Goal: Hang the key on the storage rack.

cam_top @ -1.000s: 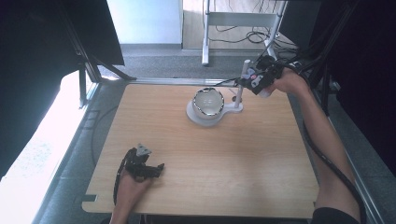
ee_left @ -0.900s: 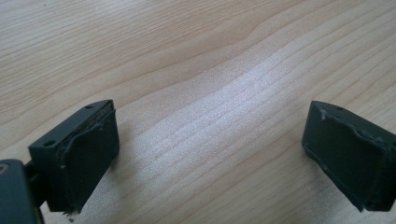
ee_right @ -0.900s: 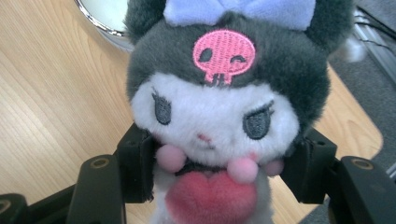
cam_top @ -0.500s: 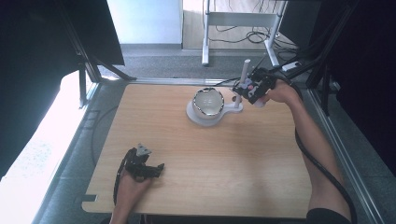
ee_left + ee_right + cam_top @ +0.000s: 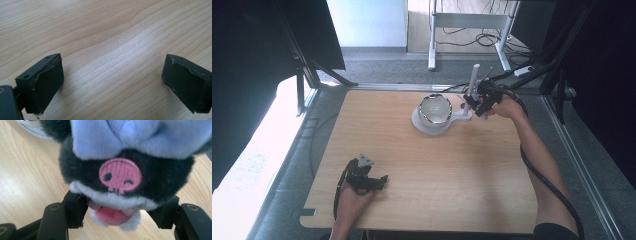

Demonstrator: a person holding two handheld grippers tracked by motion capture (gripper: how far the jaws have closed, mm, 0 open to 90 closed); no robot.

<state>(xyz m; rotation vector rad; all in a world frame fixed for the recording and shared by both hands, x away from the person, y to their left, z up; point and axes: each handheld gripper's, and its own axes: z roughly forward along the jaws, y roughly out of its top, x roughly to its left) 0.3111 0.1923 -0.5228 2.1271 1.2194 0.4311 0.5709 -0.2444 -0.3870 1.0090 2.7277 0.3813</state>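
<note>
The right tongs [image 5: 120,220] are clamped on a plush toy [image 5: 125,172] — black fur, a pale blue-lilac cap, a white lower edge and a pink tongue between the jaws. In the high view the right tongs [image 5: 476,101] hang at the far right part of the surface [image 5: 437,195], just beside a white stand [image 5: 468,112] whose upright post rises next to them and whose round base carries a shiny metal bowl [image 5: 435,109]. The toy itself is too small to make out there.

Judging from this, the step in hand is carrying the toy toward the bowl; the next move calls for bringing it over the bowl's rim, keeping clear of the post, then letting go. That is a guess from the layout alone.

The left tongs [image 5: 112,87] are spread wide with nothing between them, resting low over bare wood near the front-left of the surface [image 5: 364,177], well apart from the bowl.

No writing or brand can be read — the 1 mark is a pink embroidered skull patch [image 5: 120,175] on the toy's black fur.
</note>
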